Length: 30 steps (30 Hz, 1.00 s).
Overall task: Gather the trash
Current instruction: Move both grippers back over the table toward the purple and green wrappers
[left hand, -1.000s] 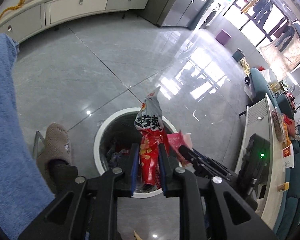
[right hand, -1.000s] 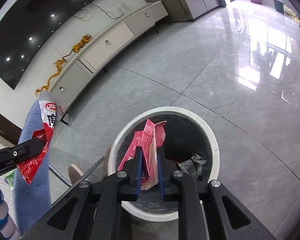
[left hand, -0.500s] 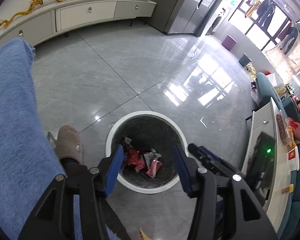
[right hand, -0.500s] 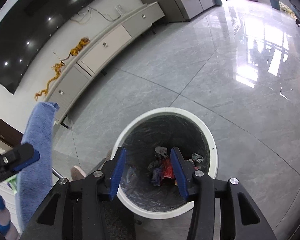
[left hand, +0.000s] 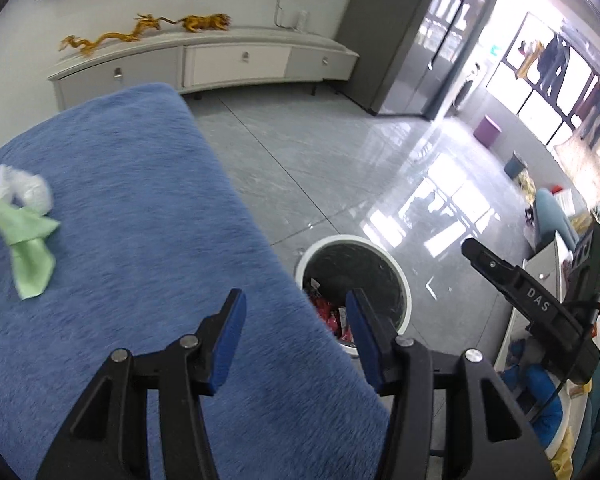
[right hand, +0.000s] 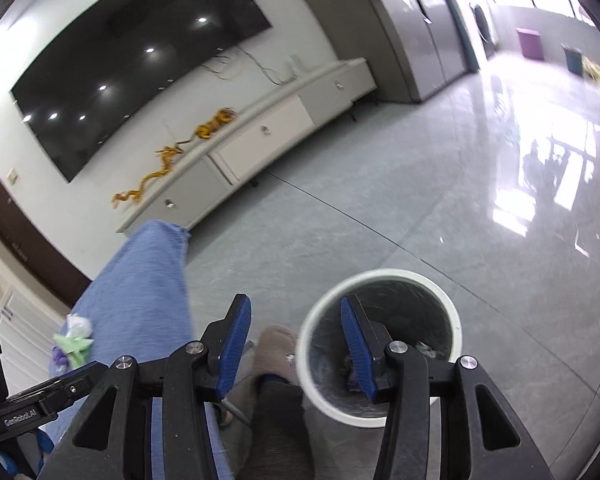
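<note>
Your left wrist camera looks steeply down over the blue cloth (left hand: 132, 240) toward the bin (left hand: 400, 276). Your right one tilts less, nearer the bin (right hand: 452, 312). Both share bin, cloth (right hand: 140, 280) and cabinet (left hand: 236, 60).

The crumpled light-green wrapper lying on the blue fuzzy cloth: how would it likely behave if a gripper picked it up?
The crumpled light-green wrapper looks thin and creased, so it would probably be floppy and very light. It lies loosely on the blue fuzzy cloth beside a white crumpled wad, so a nudge might shift it. It seems unlikely to roll.

bin (left hand: 400, 280) near rim behind blue cloth (left hand: 140, 240), wrappers (left hand: 328, 312) partly hidden
</note>
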{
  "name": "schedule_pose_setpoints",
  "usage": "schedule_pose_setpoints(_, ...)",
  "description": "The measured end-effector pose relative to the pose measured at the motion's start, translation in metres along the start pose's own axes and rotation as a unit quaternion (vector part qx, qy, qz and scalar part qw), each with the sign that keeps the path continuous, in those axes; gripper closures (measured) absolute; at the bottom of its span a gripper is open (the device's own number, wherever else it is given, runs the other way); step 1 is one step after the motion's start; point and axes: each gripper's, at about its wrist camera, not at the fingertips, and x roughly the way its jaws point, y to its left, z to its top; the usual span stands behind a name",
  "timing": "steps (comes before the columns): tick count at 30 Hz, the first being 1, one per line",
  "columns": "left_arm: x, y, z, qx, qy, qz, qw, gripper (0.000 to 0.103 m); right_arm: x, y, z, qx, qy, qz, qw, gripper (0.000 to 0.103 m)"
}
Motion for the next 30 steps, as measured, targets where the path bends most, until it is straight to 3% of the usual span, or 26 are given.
schedule_pose_setpoints(8, -0.076, 0.053, -0.030, -0.043, -0.067, 0.032, 0.9963, 0.049, -0.041, 0.063, -0.003, -0.057, -0.030, 0.027, 0.998, 0.058)
schedule_pose_setpoints(17, -0.153, 0.112, -0.064, -0.108, -0.135, 0.065, 0.9828, 0.045, -0.093, 0.121, -0.011, -0.120, -0.065, 0.069, 0.988, 0.053)
schedule_pose_setpoints(24, -0.189, 0.157, -0.081, -0.156, -0.165, 0.096, 0.9691, 0.045, -0.114, 0.149, -0.015, -0.153, -0.076, 0.106, 0.980, 0.052)
schedule_pose_setpoints(30, -0.199, 0.194, -0.092, -0.193, -0.165, 0.123, 0.9593, 0.044, -0.105, 0.173, -0.021, -0.181, -0.057, 0.144, 0.971, 0.051)
